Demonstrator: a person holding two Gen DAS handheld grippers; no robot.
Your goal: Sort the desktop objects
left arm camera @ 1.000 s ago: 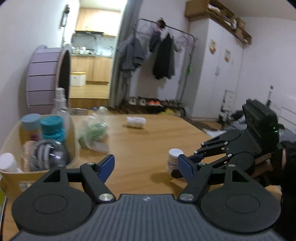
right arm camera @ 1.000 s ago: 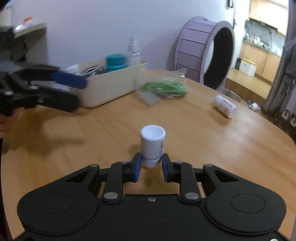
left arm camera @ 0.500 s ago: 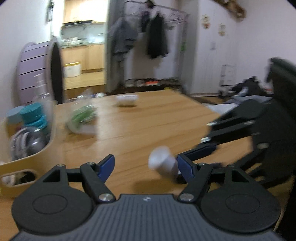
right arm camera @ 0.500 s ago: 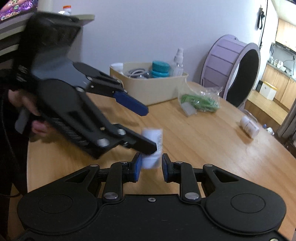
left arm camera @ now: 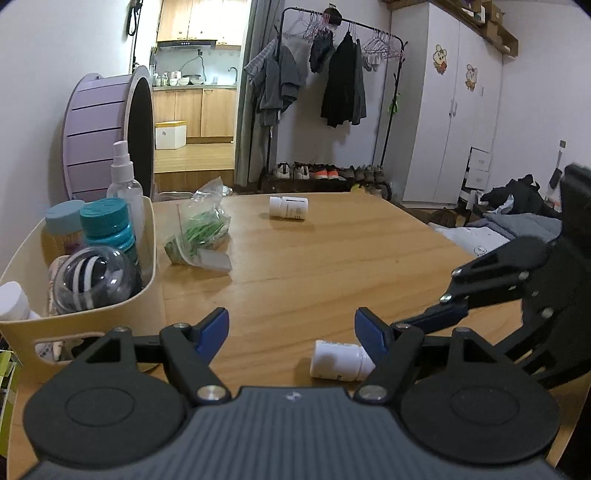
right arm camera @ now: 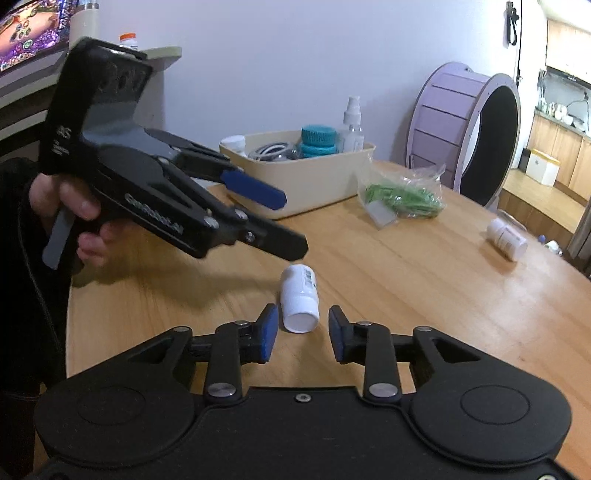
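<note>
A small white pill bottle (right arm camera: 299, 295) lies on its side on the wooden table (right arm camera: 424, 295), cap end toward my right gripper (right arm camera: 303, 332). That gripper is open, its blue pads on either side of the cap end without touching it. My left gripper (right arm camera: 291, 225) hovers open above and left of the bottle, held by a hand (right arm camera: 74, 206). In the left wrist view the bottle (left arm camera: 338, 360) rests just under the right finger of my open left gripper (left arm camera: 291, 332). The beige bin (left arm camera: 147, 295) holds several bottles and a cable ball.
A clear bag of green pieces (left arm camera: 201, 236) lies beside the bin. A second white bottle (left arm camera: 288, 208) lies farther out on the table. A purple wheel (right arm camera: 461, 129) stands behind the table's far edge. A lit screen (right arm camera: 26, 33) glows at the upper left.
My right gripper has opened and let go of the white bottle, which now lies on its side on the table. The left gripper reached in over it, still open.
</note>
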